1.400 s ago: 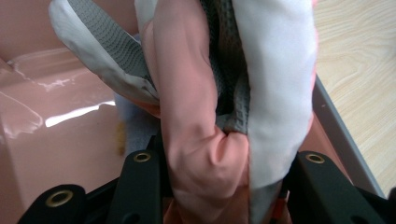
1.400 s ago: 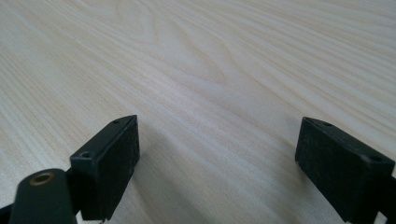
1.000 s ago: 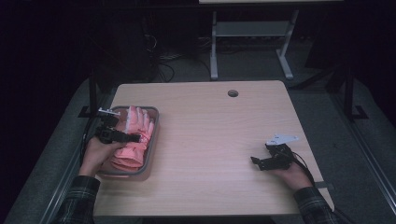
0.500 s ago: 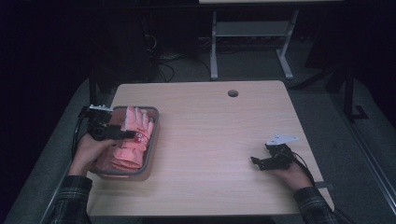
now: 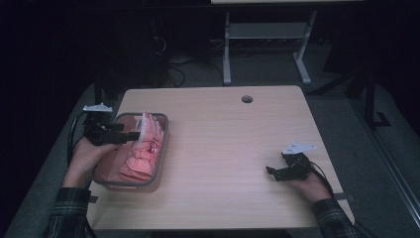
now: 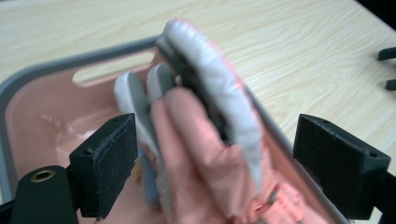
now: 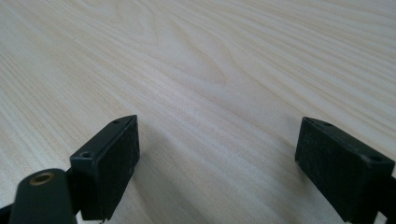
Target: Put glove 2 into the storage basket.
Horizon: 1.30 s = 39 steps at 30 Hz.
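The left tongs (image 6: 215, 172) stood wide over a grey bin (image 5: 161, 148) at the tabletop's (image 5: 228, 148) left edge, jaws just opened, a pink-and-grey glove (image 6: 201, 126) between them but unpressed. The right tongs (image 7: 217, 163), wide and empty, lay low over bare wood.

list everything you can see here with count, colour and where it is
gloves: a pile, exact count unclear, pink with grey palms, in the bin; one stands up between the left jaws
bin: 1, grey rim, pink inside, left part of the table
table: 1, light wood, centre, round cable hole near its far edge
desk frame: 1, white, on the floor beyond the table
cables: several, black, on the floor behind the table
left gripper: 1, black, over the bin, jaws just opened wide, pads off the glove
right gripper: 1, black, resting at the table's right, jaws open, nothing between them
sleeves: 2, dark plaid, bottom corners
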{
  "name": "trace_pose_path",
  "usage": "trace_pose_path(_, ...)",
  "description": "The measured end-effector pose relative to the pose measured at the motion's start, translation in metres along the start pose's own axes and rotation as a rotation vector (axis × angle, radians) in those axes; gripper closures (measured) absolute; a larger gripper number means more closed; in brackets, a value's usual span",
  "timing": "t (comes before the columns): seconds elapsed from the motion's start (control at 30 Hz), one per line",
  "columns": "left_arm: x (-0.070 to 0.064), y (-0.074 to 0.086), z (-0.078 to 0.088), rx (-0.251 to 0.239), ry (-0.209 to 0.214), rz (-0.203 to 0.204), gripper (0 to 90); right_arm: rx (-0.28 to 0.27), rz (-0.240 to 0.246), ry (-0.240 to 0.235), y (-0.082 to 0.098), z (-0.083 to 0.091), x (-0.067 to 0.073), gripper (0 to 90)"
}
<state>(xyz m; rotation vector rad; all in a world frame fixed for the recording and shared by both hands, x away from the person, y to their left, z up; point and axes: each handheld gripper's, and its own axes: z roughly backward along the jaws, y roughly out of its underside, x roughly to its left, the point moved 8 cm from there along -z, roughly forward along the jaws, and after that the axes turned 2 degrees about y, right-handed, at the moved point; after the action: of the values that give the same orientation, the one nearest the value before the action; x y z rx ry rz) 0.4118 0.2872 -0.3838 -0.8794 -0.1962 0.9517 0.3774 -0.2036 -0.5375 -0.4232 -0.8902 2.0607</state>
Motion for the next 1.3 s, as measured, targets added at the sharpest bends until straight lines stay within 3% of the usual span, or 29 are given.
trace_pose_path(0.33,-0.04,-0.021,-0.007,-0.025,0.052,-0.087,13.4,0.001,-0.003,0.0,0.0,0.0,0.0,13.2)
trace_pose_path(0.67,-0.077,-0.034,-0.023,-0.048,0.101,-0.147,13.4,0.0,-0.001,0.001,0.0,0.0,0.0,13.2)
trace_pose_path(1.3,-0.137,-0.021,-0.07,-0.037,0.161,-0.218,14.1,0.0,0.0,0.001,0.0,0.0,0.0,13.2)
